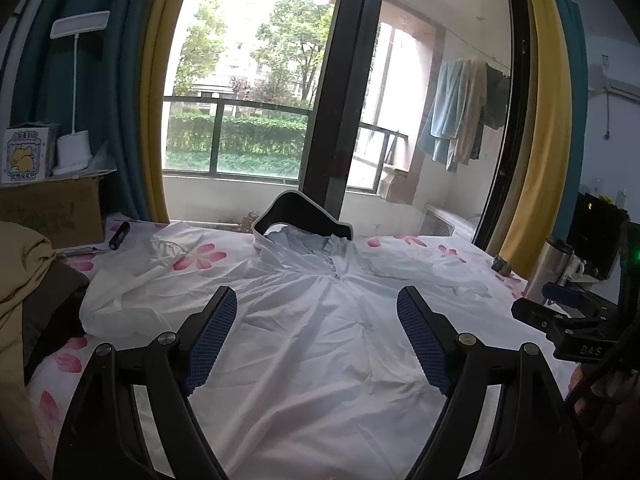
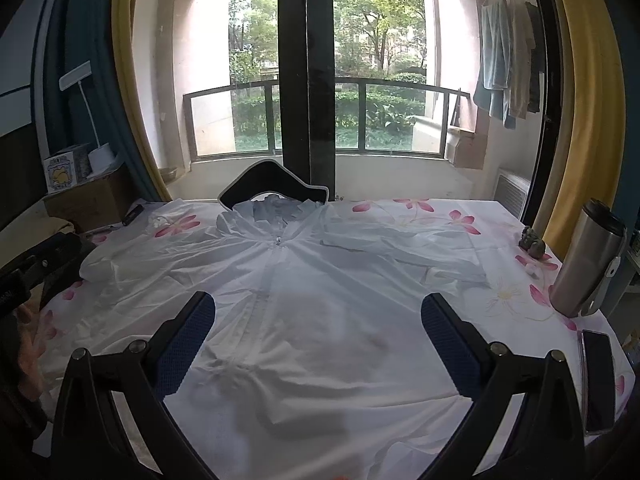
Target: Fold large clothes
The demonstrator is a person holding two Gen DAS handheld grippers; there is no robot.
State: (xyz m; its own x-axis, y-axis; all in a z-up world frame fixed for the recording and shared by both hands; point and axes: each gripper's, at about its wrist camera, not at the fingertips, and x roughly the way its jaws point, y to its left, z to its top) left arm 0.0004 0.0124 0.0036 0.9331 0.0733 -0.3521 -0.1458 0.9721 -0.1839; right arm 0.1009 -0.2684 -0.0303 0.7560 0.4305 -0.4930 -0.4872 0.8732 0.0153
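Here a white hooded jacket (image 1: 312,320) lies spread face up across the middle of both views, on a table covered by a white cloth with pink flowers (image 2: 416,210). Its hood points toward the top of the frame, touching the black chair back (image 2: 276,186) beyond the table edge, and its sleeves run out to either side. The left gripper (image 1: 318,344) hangs above the jacket's lower part with its blue-padded fingers wide apart, holding nothing. The right gripper (image 2: 318,344) is likewise spread open over the jacket's body, empty. In the right wrist view a steel flask (image 2: 588,260) stands at the right edge, with a phone (image 2: 598,380) lying flat below it in the lower right.
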